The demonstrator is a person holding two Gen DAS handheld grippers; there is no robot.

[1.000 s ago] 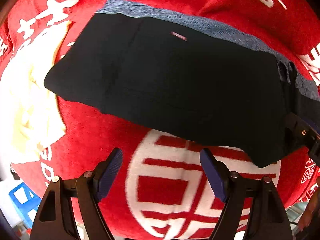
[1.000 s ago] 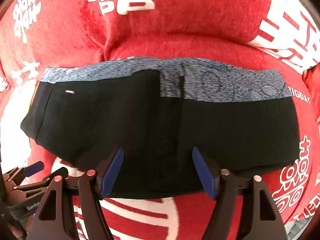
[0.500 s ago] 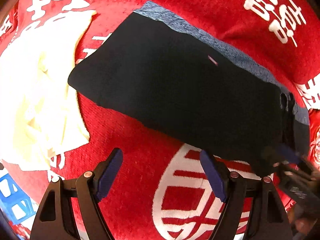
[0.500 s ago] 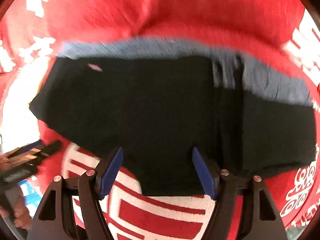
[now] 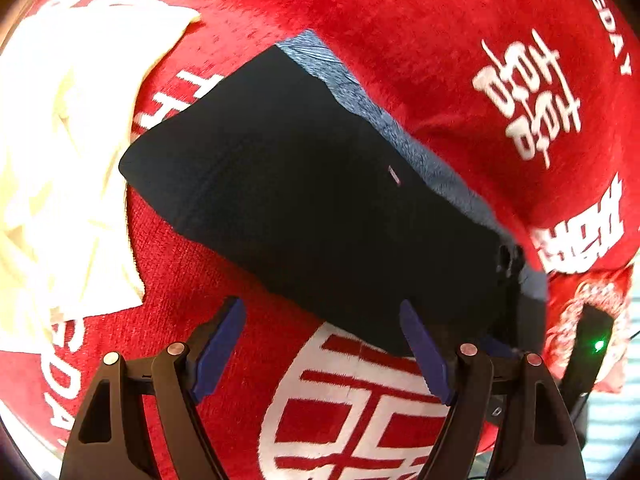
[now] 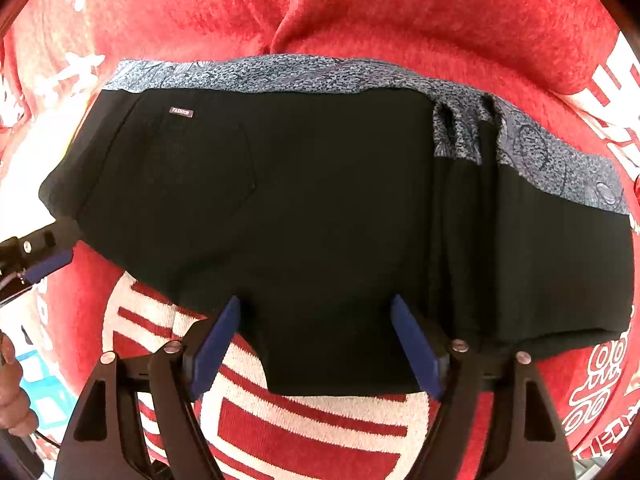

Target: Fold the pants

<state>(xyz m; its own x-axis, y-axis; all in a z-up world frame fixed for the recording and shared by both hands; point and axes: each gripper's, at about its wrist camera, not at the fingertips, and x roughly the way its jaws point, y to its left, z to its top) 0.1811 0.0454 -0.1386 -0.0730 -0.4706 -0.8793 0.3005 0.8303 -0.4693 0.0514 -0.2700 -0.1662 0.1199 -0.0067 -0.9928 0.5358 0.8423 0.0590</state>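
**Both tools open over folded pants**

The left tool (image 5: pixel 322 344) and right tool (image 6: pixel 316 340) hover with fingers apart, gripping nothing. Ahead lie the folded black pants with a blue-grey patterned waistband (image 6: pixel 320 208) on the red plush blanket with white characters (image 6: pixel 400 12); a cream cloth (image 5: pixel 52 160) sits beside them.

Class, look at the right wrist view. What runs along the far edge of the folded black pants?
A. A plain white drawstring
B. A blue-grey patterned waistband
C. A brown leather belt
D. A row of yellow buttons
B: a blue-grey patterned waistband borders the far edge of the black pants, which lie on the red blanket; no belt, drawstring or buttons show.
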